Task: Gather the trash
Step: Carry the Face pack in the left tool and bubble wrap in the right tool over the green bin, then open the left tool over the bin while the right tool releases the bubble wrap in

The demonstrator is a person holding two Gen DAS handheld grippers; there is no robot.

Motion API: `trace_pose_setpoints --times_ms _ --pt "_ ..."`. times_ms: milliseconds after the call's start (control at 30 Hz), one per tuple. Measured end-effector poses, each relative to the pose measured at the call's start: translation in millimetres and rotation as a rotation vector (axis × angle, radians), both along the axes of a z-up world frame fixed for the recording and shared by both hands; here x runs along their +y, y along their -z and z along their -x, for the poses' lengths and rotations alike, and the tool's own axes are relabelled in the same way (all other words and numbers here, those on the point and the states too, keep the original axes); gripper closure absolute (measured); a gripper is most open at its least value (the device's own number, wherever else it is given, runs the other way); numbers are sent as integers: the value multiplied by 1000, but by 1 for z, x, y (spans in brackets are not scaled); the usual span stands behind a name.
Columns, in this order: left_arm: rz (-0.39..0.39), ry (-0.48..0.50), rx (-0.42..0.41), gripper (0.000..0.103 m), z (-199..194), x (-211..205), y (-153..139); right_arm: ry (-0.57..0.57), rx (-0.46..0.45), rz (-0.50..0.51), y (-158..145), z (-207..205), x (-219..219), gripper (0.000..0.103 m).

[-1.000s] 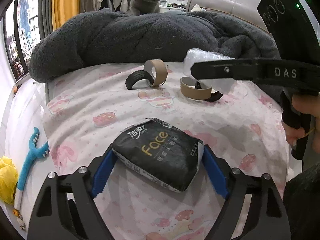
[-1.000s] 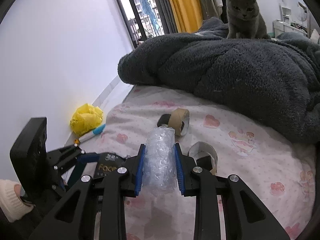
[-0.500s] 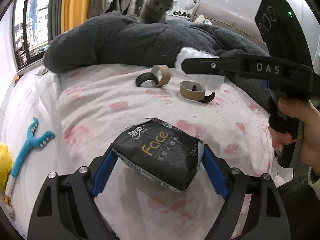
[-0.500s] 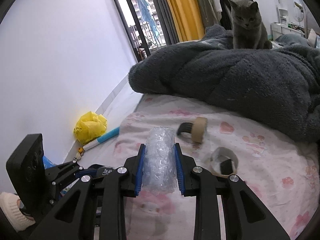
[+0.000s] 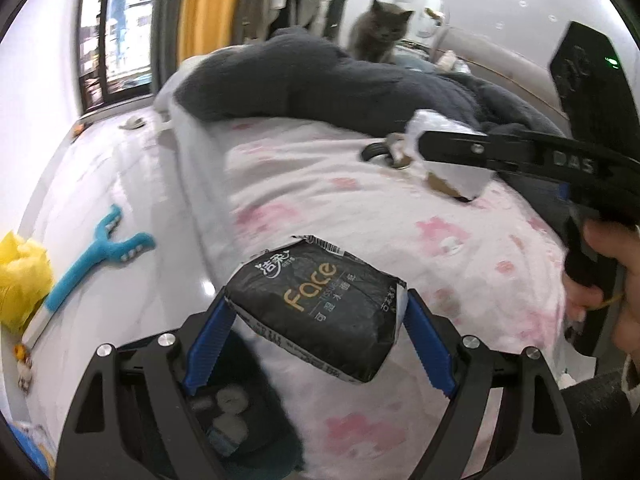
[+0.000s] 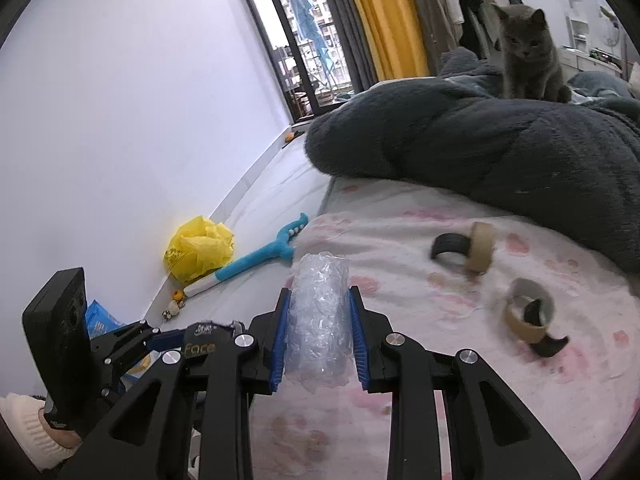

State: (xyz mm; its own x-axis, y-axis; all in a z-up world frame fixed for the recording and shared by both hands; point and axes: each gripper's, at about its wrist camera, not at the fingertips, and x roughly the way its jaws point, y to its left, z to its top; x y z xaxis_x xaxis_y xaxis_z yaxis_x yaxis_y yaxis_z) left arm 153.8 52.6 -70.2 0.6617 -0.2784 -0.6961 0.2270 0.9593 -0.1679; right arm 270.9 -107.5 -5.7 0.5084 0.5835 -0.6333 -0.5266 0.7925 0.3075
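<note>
Carry step: left tool [image 5: 316, 344] clamped on tissue pack [image 5: 320, 312], right tool [image 6: 318, 344] clamped on bubble wrap [image 6: 318, 320]; next, drop both into bin [image 5: 236, 420] at 6 o'clock.

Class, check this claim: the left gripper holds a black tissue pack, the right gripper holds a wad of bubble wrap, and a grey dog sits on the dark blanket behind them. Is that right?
One detail is wrong: the animal on the blanket is a grey cat, not a dog, as the right wrist view shows. The left gripper does hold the tissue pack, and the right gripper the bubble wrap.
</note>
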Motion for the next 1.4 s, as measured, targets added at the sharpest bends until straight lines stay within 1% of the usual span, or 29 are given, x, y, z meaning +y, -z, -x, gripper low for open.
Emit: trace_pose_setpoints --times_ms 267,600,700,900,1000,1167,1333,1400 --pt "-18 -107 61 18 9 44 18 -40 15 11 6 12 37 75" --pt "-34 -179 143 18 18 86 43 -104 21 17 11 20 85 75" --pt "-22 -196 175 18 19 100 54 -118 25 19 13 19 97 75" --pt "6 -232 266 18 23 127 83 -152 31 31 18 23 122 75" --pt "19 -242 331 18 25 137 101 -166 38 32 21 25 134 75" --pt "19 -250 425 18 33 149 129 -197 48 44 26 29 156 75" --pt "1 -256 500 17 38 155 144 -225 67 76 37 33 176 75" --pt "-4 -261 527 15 40 158 149 -231 79 90 42 34 181 75"
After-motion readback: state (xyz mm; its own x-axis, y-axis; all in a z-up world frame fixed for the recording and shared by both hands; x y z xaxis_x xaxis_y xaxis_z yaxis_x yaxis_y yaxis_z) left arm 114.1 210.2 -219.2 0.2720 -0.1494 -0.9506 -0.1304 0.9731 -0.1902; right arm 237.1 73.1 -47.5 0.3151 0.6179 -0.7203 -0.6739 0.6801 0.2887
